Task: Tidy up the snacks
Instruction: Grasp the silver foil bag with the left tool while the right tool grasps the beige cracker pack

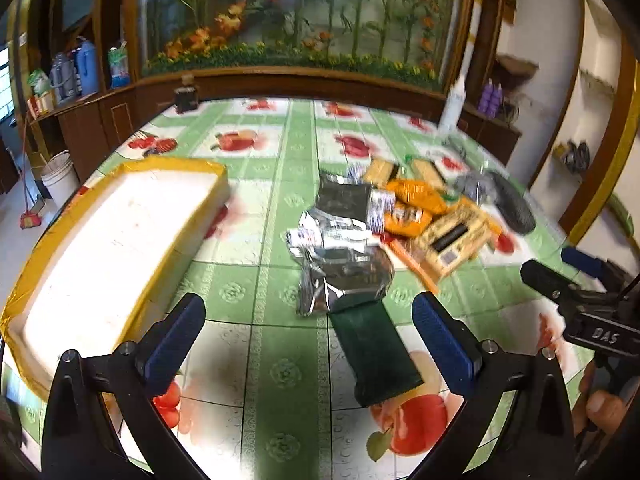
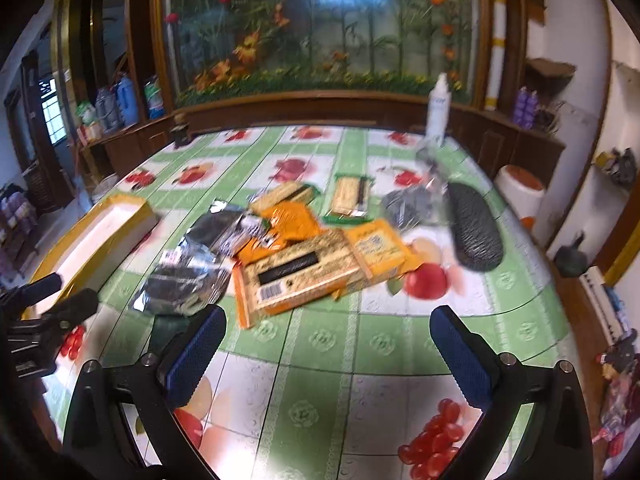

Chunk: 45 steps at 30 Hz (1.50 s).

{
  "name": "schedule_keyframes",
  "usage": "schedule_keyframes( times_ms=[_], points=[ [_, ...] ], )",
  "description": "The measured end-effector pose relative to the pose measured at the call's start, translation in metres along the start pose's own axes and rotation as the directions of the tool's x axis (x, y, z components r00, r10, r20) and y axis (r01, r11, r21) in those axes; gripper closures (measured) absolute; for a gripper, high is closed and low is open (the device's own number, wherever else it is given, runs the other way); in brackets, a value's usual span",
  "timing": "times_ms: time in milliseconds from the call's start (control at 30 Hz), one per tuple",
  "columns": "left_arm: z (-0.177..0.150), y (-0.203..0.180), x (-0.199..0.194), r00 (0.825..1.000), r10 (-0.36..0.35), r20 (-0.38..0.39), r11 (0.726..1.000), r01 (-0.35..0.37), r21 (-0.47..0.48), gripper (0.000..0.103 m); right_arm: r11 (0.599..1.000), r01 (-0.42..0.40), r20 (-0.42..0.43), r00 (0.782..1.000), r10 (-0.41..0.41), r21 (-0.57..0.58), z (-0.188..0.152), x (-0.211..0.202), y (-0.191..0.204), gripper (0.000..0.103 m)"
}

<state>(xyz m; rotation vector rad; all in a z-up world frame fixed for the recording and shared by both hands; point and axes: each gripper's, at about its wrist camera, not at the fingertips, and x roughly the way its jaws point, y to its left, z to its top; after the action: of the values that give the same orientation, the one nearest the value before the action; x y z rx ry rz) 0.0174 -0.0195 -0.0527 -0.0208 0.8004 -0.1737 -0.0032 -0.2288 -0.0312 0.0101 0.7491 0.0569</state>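
Observation:
A pile of snack packets lies mid-table: silver foil packets (image 1: 340, 252) (image 2: 188, 280), orange packets (image 1: 412, 204) (image 2: 288, 220) and tan boxed bars (image 1: 452, 236) (image 2: 296, 276). A dark green packet (image 1: 372, 352) lies nearest my left gripper. A white foam box with yellow tape (image 1: 112, 240) (image 2: 96, 236) sits at the left. My left gripper (image 1: 308, 336) is open and empty, just short of the green packet; it also shows in the right wrist view (image 2: 56, 296). My right gripper (image 2: 328, 352) is open and empty, in front of the pile; it also shows in the left wrist view (image 1: 560, 272).
A dark oval case (image 2: 474, 232) and a grey bag (image 2: 408, 204) lie right of the pile. A white bottle (image 2: 438, 112) stands at the table's far edge, a dark jar (image 2: 180, 132) at the far left. A wooden counter with bottles runs behind.

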Motion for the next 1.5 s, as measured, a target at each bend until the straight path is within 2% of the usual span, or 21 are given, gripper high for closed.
schedule_keyframes(
  times_ms=[133,233,433,700,767,833,900,1000,1033,1100,1133,1167,1233,1267,1300,1333,1367,1400,1433,1500],
  points=[
    [0.001,-0.023,0.029,0.997,0.025,-0.068,0.993,-0.017,0.118,0.000,0.998,-0.069,-0.034,0.997,0.069,-0.007,-0.004,0.016,-0.001,0.000],
    [0.008,-0.030,0.045,0.994,0.023,-0.105,0.987,-0.006,0.160,0.000,0.996,-0.091,-0.063,0.994,0.091,-0.004,-0.002,0.029,-0.002,0.000],
    [0.021,-0.034,0.075,0.988,0.017,-0.156,0.986,0.009,0.165,0.000,0.995,-0.098,-0.078,0.992,0.100,0.029,0.013,0.051,-0.008,0.000],
    [0.021,-0.033,0.102,0.978,0.061,-0.201,0.984,-0.025,0.178,0.000,0.992,-0.065,-0.170,0.984,0.045,-0.111,0.032,0.092,0.008,0.000],
    [0.020,-0.031,0.109,0.974,0.058,-0.218,0.984,-0.019,0.177,0.000,0.989,-0.053,-0.152,0.988,0.031,-0.138,0.033,0.088,0.009,0.000],
    [0.020,-0.028,0.111,0.974,0.033,-0.223,0.986,0.005,0.169,0.000,0.983,-0.111,-0.138,0.986,0.091,-0.149,0.034,0.079,0.009,0.000],
    [0.022,-0.027,0.113,0.975,0.022,-0.221,0.985,0.016,0.171,0.000,0.950,-0.245,-0.149,0.964,0.218,-0.193,0.038,0.071,0.013,0.000],
    [0.023,-0.027,0.114,0.975,0.014,-0.221,0.984,0.027,0.178,0.000,0.875,-0.322,-0.148,0.946,0.287,-0.362,0.047,0.068,0.026,0.000],
    [0.022,-0.027,0.113,0.975,0.013,-0.220,0.983,0.028,0.181,0.000,0.842,-0.361,-0.176,0.932,0.316,-0.402,0.050,0.073,0.029,0.000],
    [0.023,-0.026,0.113,0.974,0.012,-0.224,0.983,0.030,0.182,0.000,0.783,-0.453,-0.268,0.890,0.369,-0.427,0.055,0.092,0.033,0.000],
    [0.023,-0.025,0.114,0.974,0.012,-0.228,0.983,0.030,0.180,0.000,0.779,-0.458,-0.293,0.886,0.360,-0.429,0.056,0.102,0.033,0.000],
    [0.024,-0.025,0.114,0.973,0.012,-0.232,0.984,0.030,0.178,0.000,0.788,-0.434,-0.305,0.895,0.324,-0.436,0.058,0.114,0.032,0.000],
    [0.024,-0.024,0.114,0.971,0.010,-0.238,0.984,0.032,0.174,0.000,0.797,-0.421,-0.316,0.899,0.303,-0.434,0.060,0.126,0.025,0.000],
    [0.024,-0.023,0.115,0.971,0.010,-0.239,0.984,0.033,0.174,0.000,0.798,-0.457,-0.350,0.877,0.330,-0.392,0.060,0.130,0.019,0.000],
    [0.024,-0.023,0.115,0.971,0.009,-0.241,0.984,0.035,0.176,0.000,0.790,-0.518,-0.392,0.836,0.385,-0.329,0.060,0.131,0.014,0.000],
    [0.024,-0.023,0.115,0.970,0.008,-0.242,0.983,0.037,0.178,0.000,0.761,-0.605,-0.447,0.763,0.468,-0.236,0.056,0.131,0.008,0.000],
    [0.024,-0.023,0.114,0.970,0.007,-0.244,0.983,0.038,0.177,0.000,0.735,-0.654,-0.483,0.710,0.512,-0.182,0.051,0.130,0.005,0.000],
    [0.024,-0.022,0.114,0.969,0.006,-0.245,0.984,0.039,0.174,0.000,0.719,-0.669,-0.508,0.693,0.511,-0.190,0.041,0.123,0.009,0.000],
    [0.024,-0.023,0.115,0.969,0.004,-0.246,0.984,0.039,0.173,0.000,0.714,-0.661,-0.512,0.707,0.487,-0.233,0.033,0.115,0.015,0.000],
    [0.025,-0.023,0.117,0.970,0.002,-0.243,0.985,0.041,0.170,0.000,0.706,-0.626,-0.494,0.753,0.434,-0.333,0.020,0.101,0.029,0.000]
  ],
)
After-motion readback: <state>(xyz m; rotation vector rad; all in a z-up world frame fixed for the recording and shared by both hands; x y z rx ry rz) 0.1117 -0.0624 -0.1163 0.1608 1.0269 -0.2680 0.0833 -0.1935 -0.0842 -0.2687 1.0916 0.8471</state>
